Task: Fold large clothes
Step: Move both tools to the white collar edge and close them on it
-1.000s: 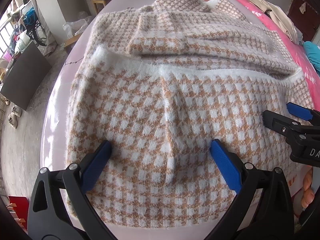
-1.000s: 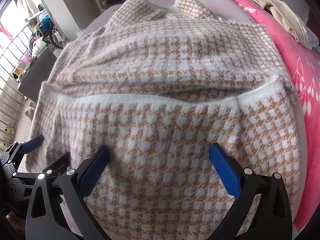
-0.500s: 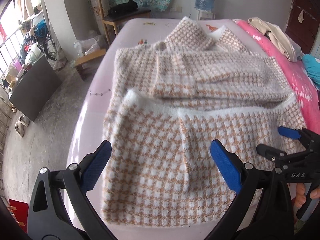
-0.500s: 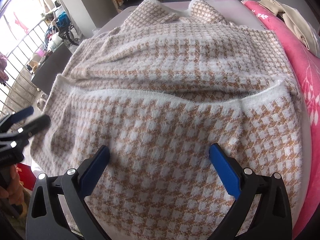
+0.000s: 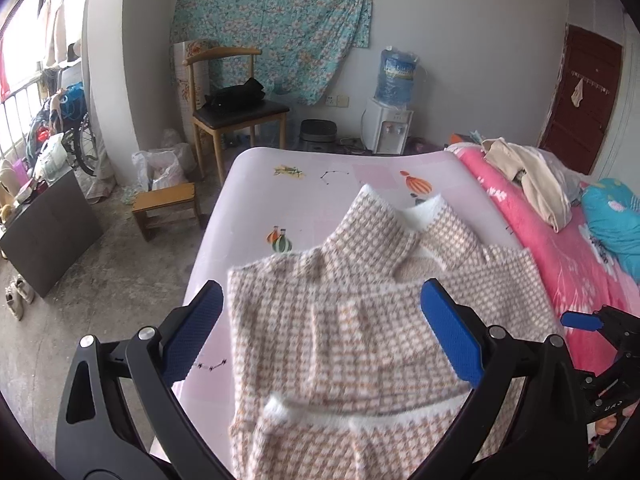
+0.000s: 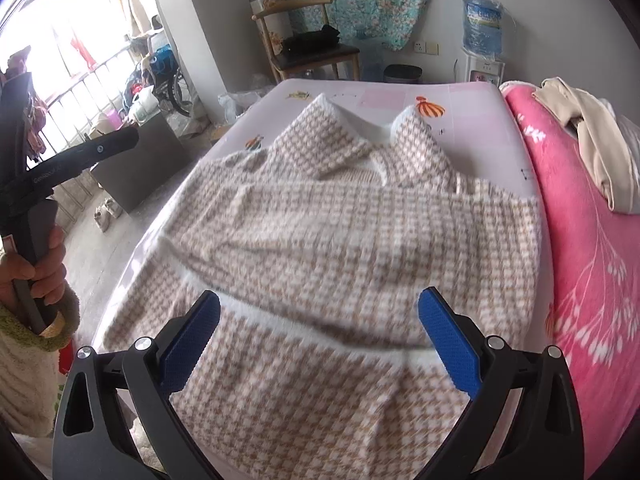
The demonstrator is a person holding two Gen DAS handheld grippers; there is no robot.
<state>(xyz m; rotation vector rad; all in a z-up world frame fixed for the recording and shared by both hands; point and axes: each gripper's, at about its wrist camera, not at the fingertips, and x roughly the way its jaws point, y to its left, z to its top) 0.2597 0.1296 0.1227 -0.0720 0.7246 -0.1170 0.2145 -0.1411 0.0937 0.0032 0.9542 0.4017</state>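
Observation:
A fuzzy tan-and-white houndstooth sweater point(image 5: 360, 336) point(image 6: 360, 240) lies on the pale pink bed sheet point(image 5: 320, 184) point(image 6: 472, 120), collar at the far end, its lower part folded up with a white hem band across the near side. My left gripper point(image 5: 320, 336) hangs open above the sweater's left half, nothing between its blue pads. My right gripper point(image 6: 320, 340) is open too, raised over the near fold. The right gripper's tip point(image 5: 580, 320) shows at the right edge of the left wrist view. A hand holds the left tool's handle point(image 6: 36, 208).
A pink floral blanket point(image 6: 592, 280) with beige clothes point(image 6: 592, 152) and a teal pillow point(image 5: 616, 224) lies along the bed's right side. Beyond the bed stand a wooden chair point(image 5: 236, 112), a small stool point(image 5: 168, 208), a water dispenser point(image 5: 392, 116) and a dark board point(image 5: 48, 232).
Both grippers have lifted up and pulled back from the sweater, so the room and the bed's far end came into view. Both stayed open; the sweater kept its fold.

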